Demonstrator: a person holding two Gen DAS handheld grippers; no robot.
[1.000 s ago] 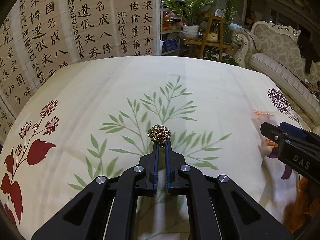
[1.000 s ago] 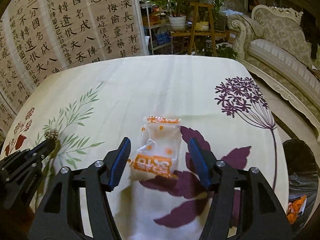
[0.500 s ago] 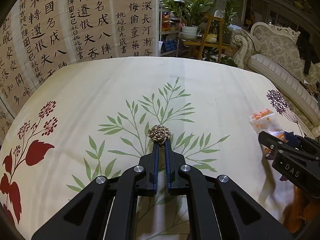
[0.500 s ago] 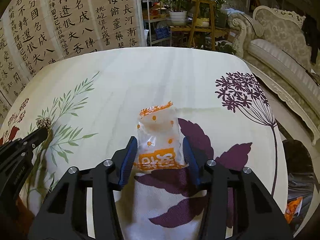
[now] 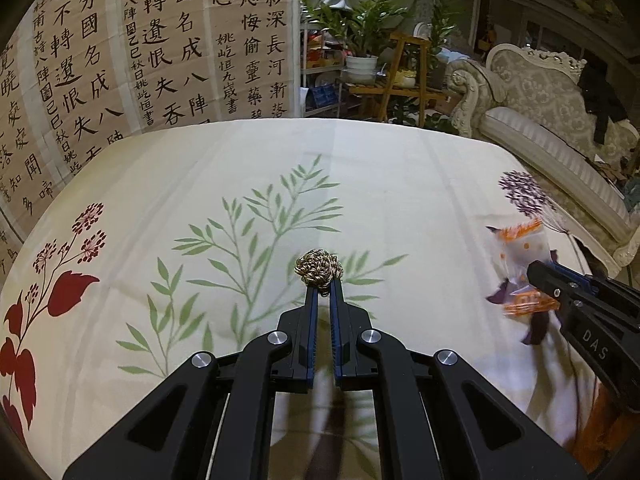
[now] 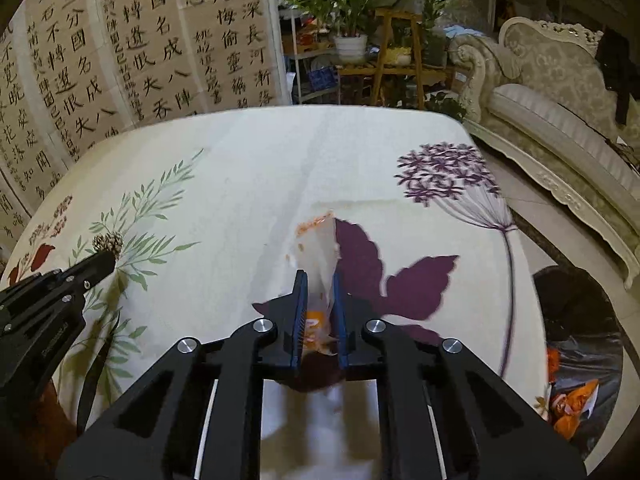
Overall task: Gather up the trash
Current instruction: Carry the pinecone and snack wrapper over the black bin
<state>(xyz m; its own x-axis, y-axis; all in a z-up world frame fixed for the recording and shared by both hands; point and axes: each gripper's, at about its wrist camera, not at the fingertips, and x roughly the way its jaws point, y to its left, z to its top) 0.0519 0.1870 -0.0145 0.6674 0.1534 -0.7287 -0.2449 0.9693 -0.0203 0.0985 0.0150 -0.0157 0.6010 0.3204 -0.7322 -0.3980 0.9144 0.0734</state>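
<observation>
Trash items: two, one wrapper [image 6: 320, 256], one rope knot [image 5: 319, 267].
Right gripper [image 6: 320, 284]: jaws just closed, clenched on wrapper above table's [image 6: 280, 160] right edge.
Left gripper [image 5: 324, 286]: pinching knot at fingertips, mid-table.

The wrapper [image 6: 320, 264] is motion-blurred, its lower end hidden between the right claw's [image 6: 320, 292] fingers. The bin bag [image 6: 580, 344] runs off the edge.
</observation>
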